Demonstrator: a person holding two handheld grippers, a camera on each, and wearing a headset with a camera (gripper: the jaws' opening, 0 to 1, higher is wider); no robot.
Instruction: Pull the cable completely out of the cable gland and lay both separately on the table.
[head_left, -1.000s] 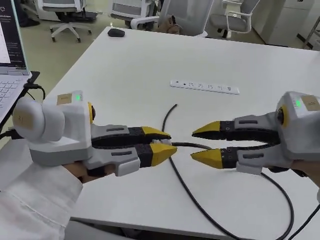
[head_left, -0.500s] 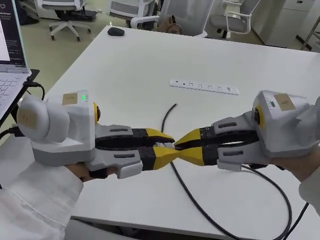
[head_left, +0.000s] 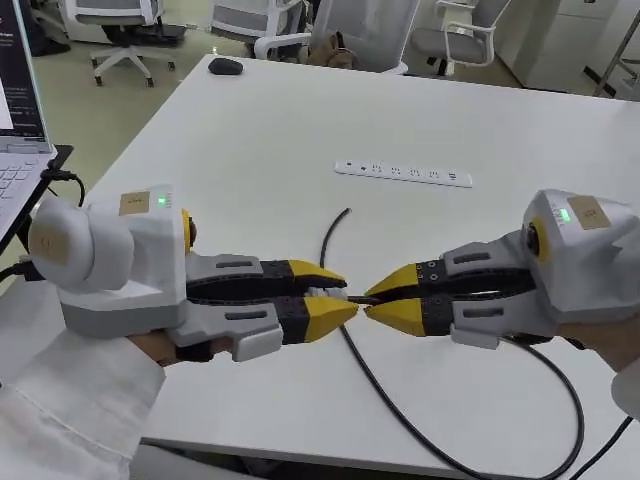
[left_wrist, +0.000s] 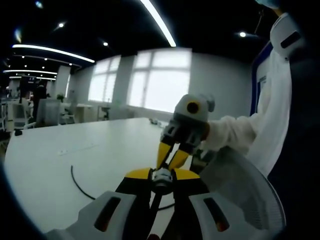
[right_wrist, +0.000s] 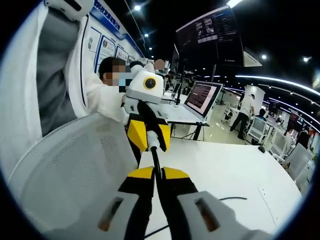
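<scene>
My left gripper (head_left: 338, 298) is shut on a small white cable gland (head_left: 324, 293), held above the white table (head_left: 260, 130). A black cable (head_left: 357, 298) comes out of the gland toward my right gripper (head_left: 374, 301), which is shut on it close to the gland. In the left gripper view the gland (left_wrist: 162, 176) sits between the yellow jaws, with the right gripper (left_wrist: 171, 155) facing it. In the right gripper view the cable (right_wrist: 155, 162) runs from my jaws to the gland (right_wrist: 152, 145) in the left gripper (right_wrist: 148, 136).
The rest of the cable (head_left: 400, 415) lies in a loop on the table beneath the grippers and out to the right. A white power strip (head_left: 403, 172) lies mid-table and a dark mouse (head_left: 226, 66) at the far edge. A laptop (head_left: 15, 110) stands at the left.
My right gripper has moved left to the gland and shut on the cable. Since half a second ago it has drawn slightly right, so a short stretch of cable shows between the tips.
</scene>
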